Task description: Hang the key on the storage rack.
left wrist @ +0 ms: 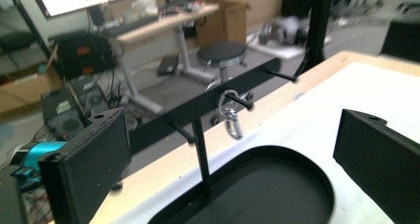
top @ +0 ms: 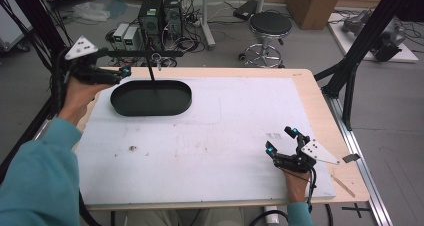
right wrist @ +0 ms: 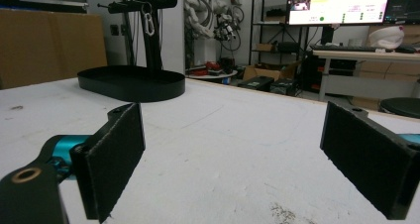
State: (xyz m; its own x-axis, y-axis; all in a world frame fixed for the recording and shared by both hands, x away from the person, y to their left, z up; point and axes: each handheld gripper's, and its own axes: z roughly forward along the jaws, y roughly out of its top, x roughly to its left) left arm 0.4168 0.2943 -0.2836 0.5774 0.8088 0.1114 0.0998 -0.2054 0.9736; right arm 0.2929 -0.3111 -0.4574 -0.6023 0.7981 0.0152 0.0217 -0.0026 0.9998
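2 grippers held apart over the table, both with fingers spread and empty.

The left gripper [top: 117, 74] hangs raised at the far left corner of the white table [top: 225, 136], just beside the black oval tray [top: 151, 98], and in its own view its 2 black fingers [left wrist: 89, 164] stand wide apart with nothing between them. From the tray rises a thin black stand [left wrist: 200, 154] with a crossbar, and a silver carabiner [left wrist: 230, 116] hangs on 1 of its pegs. The right gripper [top: 281, 139] rests low near the table's front right edge, well apart from the tray, its fingers [right wrist: 116, 154] also spread wide over bare table. A black round stool [top: 270, 23] stands on the floor beyond the table.
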